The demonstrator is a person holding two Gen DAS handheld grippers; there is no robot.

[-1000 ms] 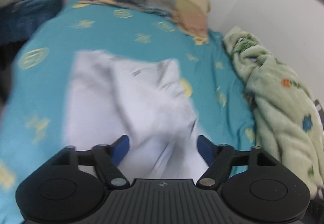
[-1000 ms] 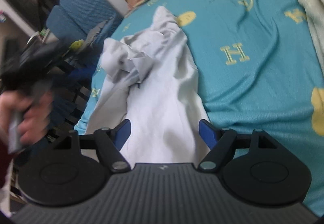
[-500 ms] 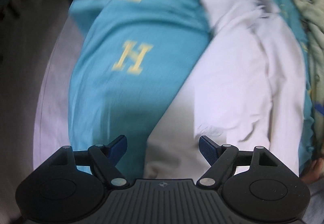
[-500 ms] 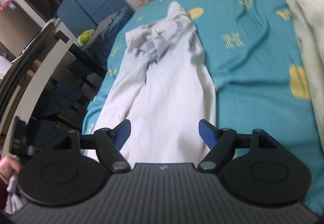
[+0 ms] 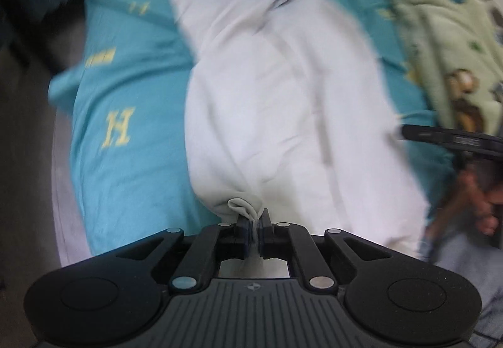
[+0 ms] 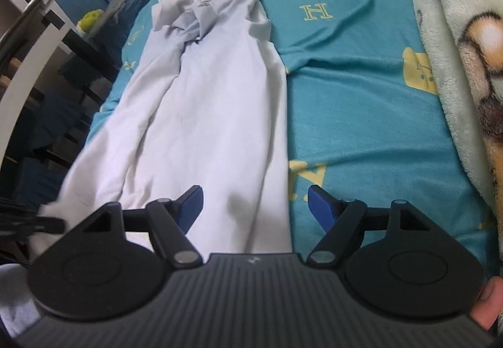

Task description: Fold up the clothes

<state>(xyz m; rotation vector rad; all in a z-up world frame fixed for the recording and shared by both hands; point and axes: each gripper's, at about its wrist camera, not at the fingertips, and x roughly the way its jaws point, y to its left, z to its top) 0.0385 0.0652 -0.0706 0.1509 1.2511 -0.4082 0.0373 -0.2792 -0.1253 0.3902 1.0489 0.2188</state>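
So half a second back our left gripper [image 5: 255, 223] was spread wide over the near end of the shirt [image 5: 283, 102], and now it's pressed together with a little bunch of the hem pinched between the pads. That's the big change: we've got hold of one near corner. The left view is pretty smeared, so we're clearly moving as we grab.

Our right gripper [image 6: 254, 201] is spread apart just like before, hovering over the other near edge of the shirt [image 6: 207, 115], not gripping anything. It's slid a bit closer to that edge since the last look.

The shirt itself lies stretched lengthwise on the teal sheet [image 6: 361, 115], far end all crumpled up near the pillow, blanket [image 6: 465, 43] off to the right.

Our guess: with one corner held, the right side needs its own pinch before we can lift or smooth anything. Folding proper looks a ways off with that rumpled top.
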